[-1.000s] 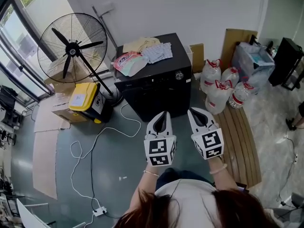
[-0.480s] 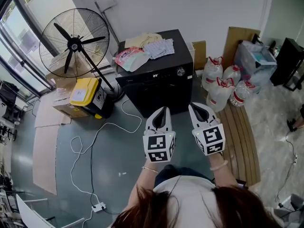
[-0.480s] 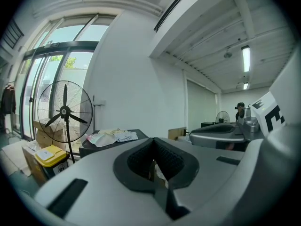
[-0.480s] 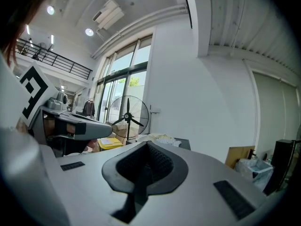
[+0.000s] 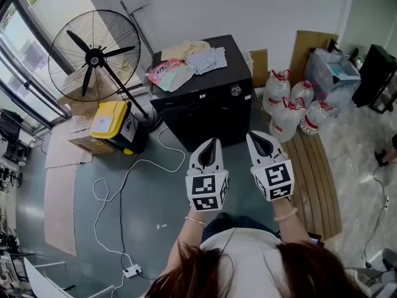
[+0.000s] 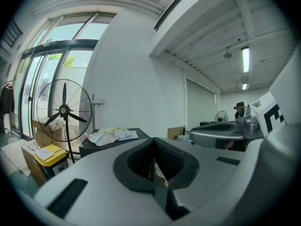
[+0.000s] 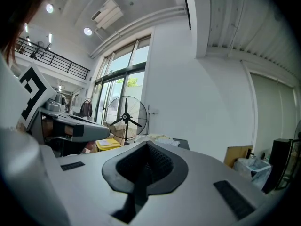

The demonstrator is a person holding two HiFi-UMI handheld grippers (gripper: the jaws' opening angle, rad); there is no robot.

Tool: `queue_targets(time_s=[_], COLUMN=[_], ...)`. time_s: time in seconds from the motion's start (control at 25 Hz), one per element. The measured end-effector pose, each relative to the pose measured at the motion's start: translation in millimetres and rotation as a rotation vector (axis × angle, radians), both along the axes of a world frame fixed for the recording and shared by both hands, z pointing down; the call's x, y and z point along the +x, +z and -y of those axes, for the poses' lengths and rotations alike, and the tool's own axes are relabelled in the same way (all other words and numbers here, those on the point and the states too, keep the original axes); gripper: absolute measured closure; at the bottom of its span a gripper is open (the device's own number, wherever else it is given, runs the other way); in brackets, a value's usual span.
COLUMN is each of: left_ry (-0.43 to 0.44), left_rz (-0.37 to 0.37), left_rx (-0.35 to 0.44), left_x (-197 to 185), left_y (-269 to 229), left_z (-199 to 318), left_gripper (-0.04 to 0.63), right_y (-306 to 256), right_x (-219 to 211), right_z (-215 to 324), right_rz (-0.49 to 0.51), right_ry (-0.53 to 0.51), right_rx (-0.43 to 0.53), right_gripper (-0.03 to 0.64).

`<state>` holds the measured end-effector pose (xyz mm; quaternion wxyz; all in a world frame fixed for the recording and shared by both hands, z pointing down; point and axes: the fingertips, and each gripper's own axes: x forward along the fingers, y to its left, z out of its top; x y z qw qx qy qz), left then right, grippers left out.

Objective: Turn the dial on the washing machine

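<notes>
A black washing machine (image 5: 208,107) stands against the white wall, with a round silver dial (image 5: 236,91) at the right of its front panel. Folded cloths and a pink packet (image 5: 167,74) lie on its top. My left gripper (image 5: 214,143) and right gripper (image 5: 253,136) hover side by side in front of the machine, well short of it, both shut and empty. In the left gripper view the machine (image 6: 113,142) shows beyond the closed jaws. The right gripper view shows its closed jaws with the machine's top (image 7: 176,144) just behind.
A big floor fan (image 5: 93,51) stands left of the machine, with a yellow box (image 5: 108,128) and a white cable (image 5: 118,191) on the floor. Water jugs (image 5: 291,110) and a wooden bench (image 5: 316,179) are to the right. Cardboard sheets (image 5: 59,210) lie at far left.
The grippers have stayed side by side and shut. The view shifted slightly, so the machine and fan sit a little higher in the head view.
</notes>
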<state>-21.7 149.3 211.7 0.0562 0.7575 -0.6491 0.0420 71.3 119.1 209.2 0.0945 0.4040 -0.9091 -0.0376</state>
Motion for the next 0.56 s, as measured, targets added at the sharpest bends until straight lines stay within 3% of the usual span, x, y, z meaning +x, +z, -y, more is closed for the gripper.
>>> queue_targets(time_s=[0.56], left_ry=[-0.004], left_rz=[-0.010], left_rx=[0.019], left_x=[-14], left_y=[-6], left_z=[11], left_gripper=[0.578], right_y=[3], right_x=[4], right_z=[12], right_rz=[0.016], right_ry=[0.042], right_rx=[-0.011], right_gripper=[0.591])
